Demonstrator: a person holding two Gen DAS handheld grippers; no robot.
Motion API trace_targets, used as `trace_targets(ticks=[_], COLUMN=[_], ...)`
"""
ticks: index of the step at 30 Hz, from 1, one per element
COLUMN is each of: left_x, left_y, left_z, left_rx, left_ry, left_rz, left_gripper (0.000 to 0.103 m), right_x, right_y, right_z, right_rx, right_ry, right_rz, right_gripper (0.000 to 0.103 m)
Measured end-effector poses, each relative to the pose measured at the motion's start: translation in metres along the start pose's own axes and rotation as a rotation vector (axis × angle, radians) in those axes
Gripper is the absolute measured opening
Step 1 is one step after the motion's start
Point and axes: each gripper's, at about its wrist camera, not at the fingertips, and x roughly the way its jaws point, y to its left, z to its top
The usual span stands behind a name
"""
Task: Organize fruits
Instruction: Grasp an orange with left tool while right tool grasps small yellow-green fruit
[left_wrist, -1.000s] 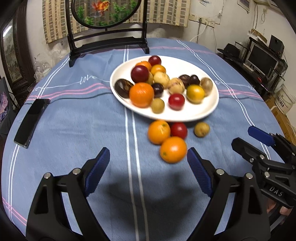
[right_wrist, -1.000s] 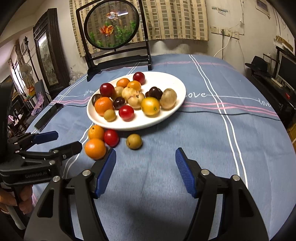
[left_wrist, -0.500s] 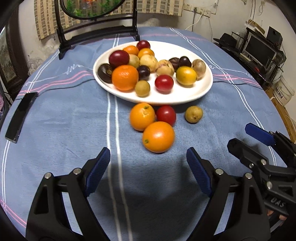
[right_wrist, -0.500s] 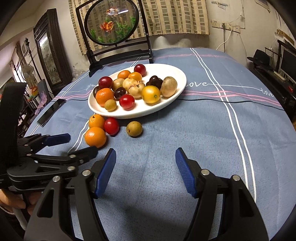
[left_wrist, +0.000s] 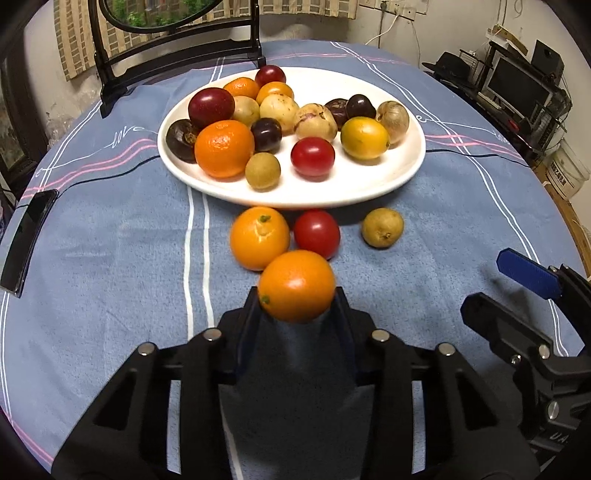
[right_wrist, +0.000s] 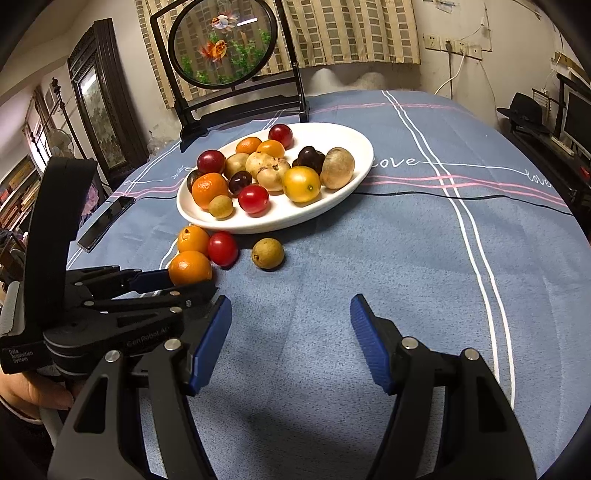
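Note:
My left gripper is shut on an orange low over the blue cloth; the same orange shows in the right wrist view. Just beyond it on the cloth lie a second orange, a red tomato and a small brown-green fruit. A white plate behind them holds several fruits. My right gripper is open and empty over bare cloth, right of the left gripper.
A black phone lies near the left table edge. A black-framed round goldfish screen stands at the back of the table. The table edge curves away at the right, with shelves and a monitor beyond.
My left gripper moved forward to the nearest orange and closed on it. The right gripper stayed open and shifted slightly.

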Motion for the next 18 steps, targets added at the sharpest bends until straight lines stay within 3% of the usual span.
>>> trace_targets(ticks=[9,18], left_x=[-0.028,-0.030], left_y=[0.019,0.046], left_z=[-0.010,-0.020], left_rx=[-0.017,-0.072], left_ry=[-0.069,-0.070], left_rz=[-0.020,-0.035], left_gripper=[0.039,0.039], right_x=[0.015,0.051], right_y=[0.011,0.035], right_z=[0.003,0.017], right_rx=[-0.039,-0.174], right_ry=[0.057,0.159], right_rz=[-0.030,-0.123], right_gripper=[0.067,0.067])
